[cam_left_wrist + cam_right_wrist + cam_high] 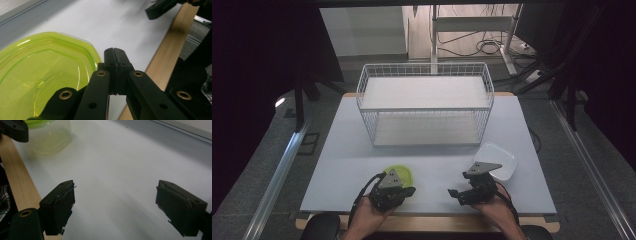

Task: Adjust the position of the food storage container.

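Lime-green translucent plastic marks the container [402, 175] I am working toward; it sits on the white table [432, 150] near the front edge, just beside my left gripper [411, 191], on the far side of it. In the left gripper view the jaws are pressed together with nothing between them, and the container's rim [75, 42] lies immediately to their left. My right gripper [454, 194] is spread wide over bare table, well apart from the container. A white bowl [497, 161] rests just beyond it. The left hand is clearly nearer.

Glossy translucent green plastic container [37, 75] on a matt white table [352, 165].
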### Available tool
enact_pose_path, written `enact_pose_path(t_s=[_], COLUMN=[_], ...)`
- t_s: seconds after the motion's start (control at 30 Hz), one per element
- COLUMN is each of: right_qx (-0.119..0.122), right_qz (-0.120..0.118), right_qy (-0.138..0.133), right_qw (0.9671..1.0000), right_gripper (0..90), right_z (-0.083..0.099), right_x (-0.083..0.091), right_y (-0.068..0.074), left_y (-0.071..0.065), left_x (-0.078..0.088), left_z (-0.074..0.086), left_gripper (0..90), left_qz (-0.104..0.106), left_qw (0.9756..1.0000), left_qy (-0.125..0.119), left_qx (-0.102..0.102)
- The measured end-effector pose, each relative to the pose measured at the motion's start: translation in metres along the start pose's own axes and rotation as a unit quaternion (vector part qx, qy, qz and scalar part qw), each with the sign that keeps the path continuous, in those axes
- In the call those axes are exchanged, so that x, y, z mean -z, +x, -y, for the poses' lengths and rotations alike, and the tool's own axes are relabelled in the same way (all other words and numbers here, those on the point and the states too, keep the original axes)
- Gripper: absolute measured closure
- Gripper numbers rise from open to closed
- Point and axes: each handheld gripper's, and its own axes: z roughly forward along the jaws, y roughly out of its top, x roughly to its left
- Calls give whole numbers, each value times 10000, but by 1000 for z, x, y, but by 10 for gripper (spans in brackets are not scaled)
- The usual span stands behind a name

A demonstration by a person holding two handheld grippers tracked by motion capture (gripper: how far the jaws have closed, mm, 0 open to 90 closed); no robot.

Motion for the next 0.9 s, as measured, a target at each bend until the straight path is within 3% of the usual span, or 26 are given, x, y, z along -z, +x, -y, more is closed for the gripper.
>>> enact_pose_path(t_s=[0.4,0.8,0.9], right_qx=[56,63,68], right_qz=[-2,-25,-41], right_qy=[-1,-13,-32], right_qw=[10000,10000,10000], right_gripper=[167,175,184], right_z=[0,0,-1], right_x=[0,0,0], right_y=[1,2,2], left_y=[28,53,64], left_x=[7,15,19], left_z=[4,9,12], left_gripper=[900,900,899], left_qz=[-433,-846,-1017], left_qw=[9986,9951,9928], left_qy=[-113,-119,-111], left_qx=[277,499,622])
